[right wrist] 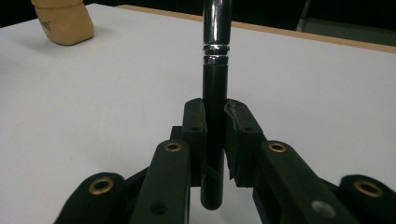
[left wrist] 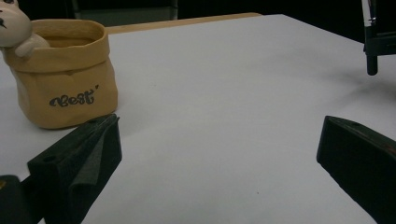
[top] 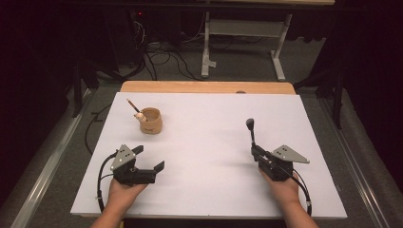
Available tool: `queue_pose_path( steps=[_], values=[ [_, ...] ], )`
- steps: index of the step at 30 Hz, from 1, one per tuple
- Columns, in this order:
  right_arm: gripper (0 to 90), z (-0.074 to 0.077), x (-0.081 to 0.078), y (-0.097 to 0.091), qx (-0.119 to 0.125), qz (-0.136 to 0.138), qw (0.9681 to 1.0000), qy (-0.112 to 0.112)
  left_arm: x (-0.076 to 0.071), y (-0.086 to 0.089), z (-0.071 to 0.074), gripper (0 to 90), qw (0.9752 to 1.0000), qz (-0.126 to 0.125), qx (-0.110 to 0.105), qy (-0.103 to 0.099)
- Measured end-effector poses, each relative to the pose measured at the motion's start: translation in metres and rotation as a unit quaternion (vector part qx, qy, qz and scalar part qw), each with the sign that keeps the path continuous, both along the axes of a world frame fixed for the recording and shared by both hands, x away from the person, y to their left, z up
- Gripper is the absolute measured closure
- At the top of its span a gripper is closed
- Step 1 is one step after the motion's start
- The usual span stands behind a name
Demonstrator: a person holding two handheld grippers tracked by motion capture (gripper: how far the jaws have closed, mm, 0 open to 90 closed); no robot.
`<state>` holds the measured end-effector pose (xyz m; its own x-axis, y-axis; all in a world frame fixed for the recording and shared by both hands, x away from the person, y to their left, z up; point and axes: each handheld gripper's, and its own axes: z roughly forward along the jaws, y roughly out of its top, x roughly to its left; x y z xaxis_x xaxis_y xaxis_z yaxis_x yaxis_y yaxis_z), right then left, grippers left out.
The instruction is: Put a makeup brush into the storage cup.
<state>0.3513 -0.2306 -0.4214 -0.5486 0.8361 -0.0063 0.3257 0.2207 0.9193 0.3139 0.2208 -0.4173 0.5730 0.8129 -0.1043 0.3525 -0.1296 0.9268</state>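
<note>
A black-handled brush (right wrist: 215,88) with a silver band stands between the jaws of my right gripper (right wrist: 215,114), which is shut on its handle. From above, the brush (top: 250,129) points away from me past the right gripper (top: 254,152) at the table's right. My left gripper (top: 151,157) rests at the front left, open, with nothing between its fingers (left wrist: 88,154). A tan pot (top: 151,120) marked "Best" (left wrist: 65,79) stands just beyond it, with a thin brush (top: 132,105) leaning out and a small pale figure (left wrist: 14,28) on its rim.
The white tabletop (top: 214,137) has a wooden strip (top: 204,87) along its far edge. Beyond it, cables and a white table frame (top: 242,28) stand on the dark floor. The right gripper (left wrist: 378,42) also appears far off in the left gripper view.
</note>
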Motion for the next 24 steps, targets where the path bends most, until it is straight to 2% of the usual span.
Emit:
queue_pose_path(
  steps=[3,6,24],
  values=[
    [81.6,0.001,-0.001,0.000,0.001,0.002,1.0000,0.000,0.005,-0.006,0.002,0.5,0.9999,-0.002,0.017,-0.001],
    [81.5,0.001,-0.002,0.000,-0.005,0.006,1.0000,-0.002,0.009,-0.010,0.005,0.5,0.9998,-0.005,0.021,-0.001],
    [81.6,0.002,-0.003,0.001,-0.006,0.009,0.9999,-0.005,0.033,-0.053,0.021,0.1,0.9985,-0.051,-0.002,-0.017]
  ],
)
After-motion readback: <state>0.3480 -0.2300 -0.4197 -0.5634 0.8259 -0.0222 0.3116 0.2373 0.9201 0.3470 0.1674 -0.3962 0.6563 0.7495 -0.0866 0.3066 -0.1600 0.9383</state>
